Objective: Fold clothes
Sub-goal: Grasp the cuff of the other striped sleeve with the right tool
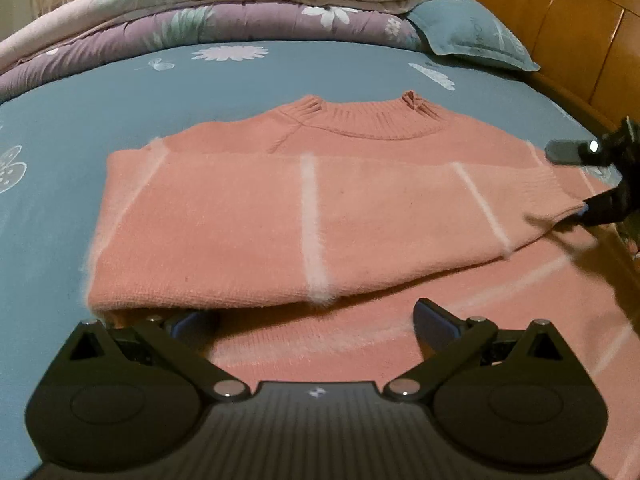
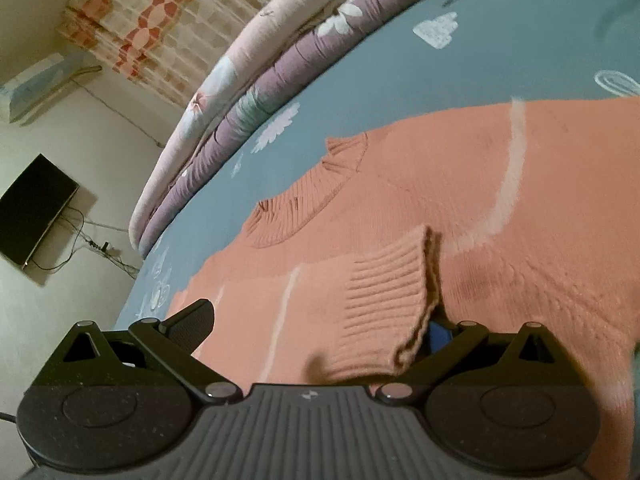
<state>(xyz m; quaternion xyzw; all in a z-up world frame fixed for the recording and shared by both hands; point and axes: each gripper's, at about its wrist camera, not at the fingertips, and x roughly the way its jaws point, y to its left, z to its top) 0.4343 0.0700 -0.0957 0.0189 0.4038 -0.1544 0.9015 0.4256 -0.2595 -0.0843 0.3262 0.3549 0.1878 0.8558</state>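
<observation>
A: Left wrist view, item one: sweater, salmon-pink knit with pale stripes, flat on a blue-grey sheet with white flower prints. Collar faces the far side. One sleeve is folded across the chest, its cuff toward the right edge.

B: Left gripper?

A: Fingers spread wide, low over the near hem; one fingertip is tucked under the sleeve's fold edge, the other lies on the body of the knit. Nothing clamped.

B: Right wrist view?

A: Right gripper, jaws apart. The ribbed cuff droops over the right finger (only a blue patch of that finger shows); the left finger stands bare. Whether the cuff merely rests there or is hooked on it, I cannot tell: the edge is blurred.

B: Same gripper from the left camera?

A: Black fingers at the right margin, parted, the lower one touching the cuff end.

B: Surroundings?

A: Folded quilts, pink over purple, along the far side; pillow beside them; wooden headboard. Right view adds a curtain, a dark screen and an air conditioner on the wall.
</observation>
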